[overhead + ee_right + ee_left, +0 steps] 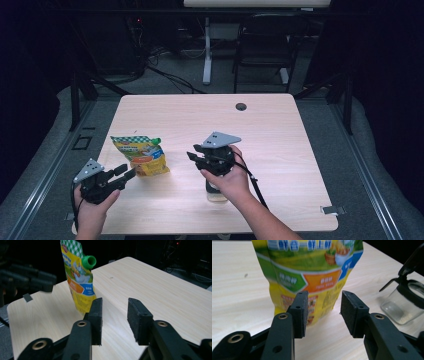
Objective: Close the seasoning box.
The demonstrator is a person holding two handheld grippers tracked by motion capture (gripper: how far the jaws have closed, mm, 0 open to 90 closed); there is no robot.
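A yellow and green spouted pouch (pixel 142 156) (pixel 312 272) (pixel 78 285) with a green cap (pixel 89 261) stands upright on the wooden table (pixel 270 130), left of centre. My left gripper (pixel 126 172) (pixel 323 312) is open just short of the pouch's lower edge, nothing between its pads. My right gripper (pixel 194 152) (pixel 113 320) is open and empty, held above the table and facing the pouch from the right. A clear glass jar (pixel 216 191) (pixel 402 305) with a dark rim stands on the table under my right hand.
A round cable hole (pixel 241 106) sits near the table's far edge. Beyond the table are a dark chair (pixel 265 45) and a white desk leg (pixel 207 50). Tape (pixel 332 210) marks the near right corner.
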